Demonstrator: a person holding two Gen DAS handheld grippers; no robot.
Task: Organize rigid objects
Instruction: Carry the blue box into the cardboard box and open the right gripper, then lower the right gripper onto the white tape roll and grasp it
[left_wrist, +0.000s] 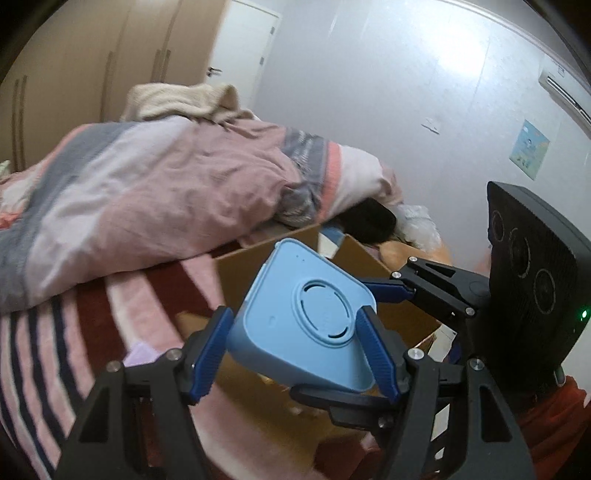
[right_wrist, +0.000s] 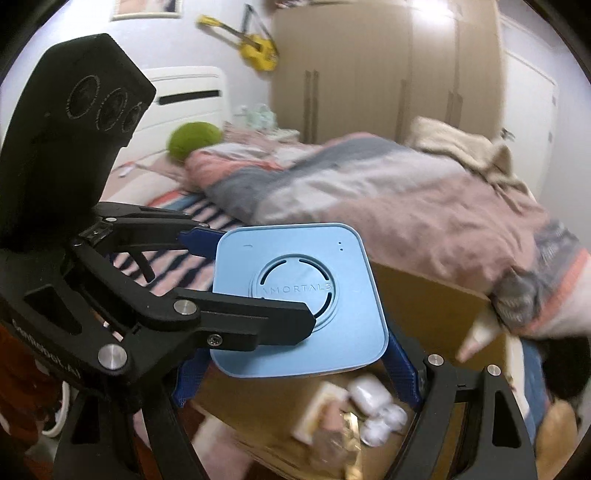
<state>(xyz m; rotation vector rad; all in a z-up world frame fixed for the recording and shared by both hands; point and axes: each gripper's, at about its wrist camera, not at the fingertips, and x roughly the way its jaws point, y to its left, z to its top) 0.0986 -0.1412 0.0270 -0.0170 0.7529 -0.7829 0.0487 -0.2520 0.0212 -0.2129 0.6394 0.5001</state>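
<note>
Left wrist: close behind left tongs (left_wrist: 295, 350), facing bed (left_wrist: 110, 295) and wall.
Right wrist: close behind right tongs (right_wrist: 295, 369), facing bed and wardrobe (right_wrist: 369, 74).
Shared: blue box (left_wrist: 306, 317), carton (left_wrist: 236, 273), quilt (left_wrist: 166, 192).

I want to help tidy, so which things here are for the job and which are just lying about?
For the job: blue gadget, gripped by left tongs and right tongs; open cardboard box beneath it.
Just lying about: pink quilt, beige blanket, green round thing, yellow toy guitar, wardrobe.
</note>
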